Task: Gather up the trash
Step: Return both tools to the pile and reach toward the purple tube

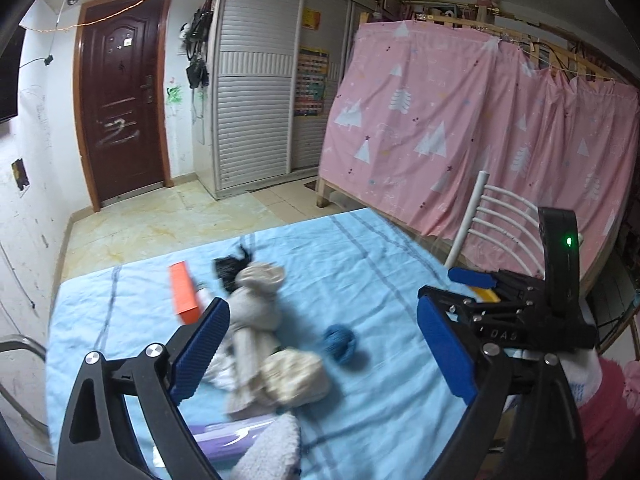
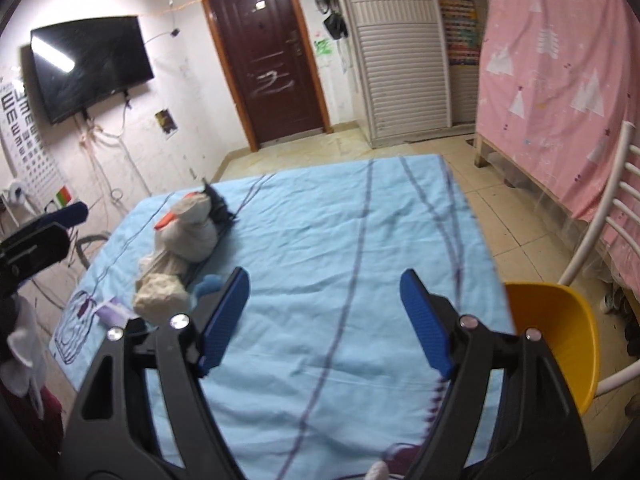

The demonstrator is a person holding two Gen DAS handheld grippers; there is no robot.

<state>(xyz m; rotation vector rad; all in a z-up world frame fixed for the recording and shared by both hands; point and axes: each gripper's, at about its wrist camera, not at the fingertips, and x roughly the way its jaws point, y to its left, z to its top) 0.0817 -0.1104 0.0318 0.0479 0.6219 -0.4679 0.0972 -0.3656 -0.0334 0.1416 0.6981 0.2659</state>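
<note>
- Your left gripper (image 1: 324, 344) stands with its jaws wide and nothing between the pads; the pile lies on the cloth beyond them.
- Your right gripper (image 2: 325, 320) also has its jaws wide, over bare light-blue bedspread (image 2: 340, 216), gripping nothing.
- The trash sits in one cluster on the bedspread: a grey cloth bundle (image 1: 256, 304), a cream crumpled wad (image 1: 296, 376) touching it at 5 o'clock, and a black scrap (image 1: 230, 266) at its 11 o'clock.
- An orange box (image 1: 184, 294) lies just beside the bundle at 9 o'clock; a blue ball (image 1: 340, 342) rests near it at 3 o'clock, apart from the wad.
- A purple flat item (image 1: 224, 436) lies at 6 o'clock, partly under a white fuzzy cloth (image 1: 272, 452).
- In the right wrist view, a yellow bin (image 2: 560, 332) stands at 3 o'clock off the bed's edge, beside a white chair (image 2: 612, 208).
</note>
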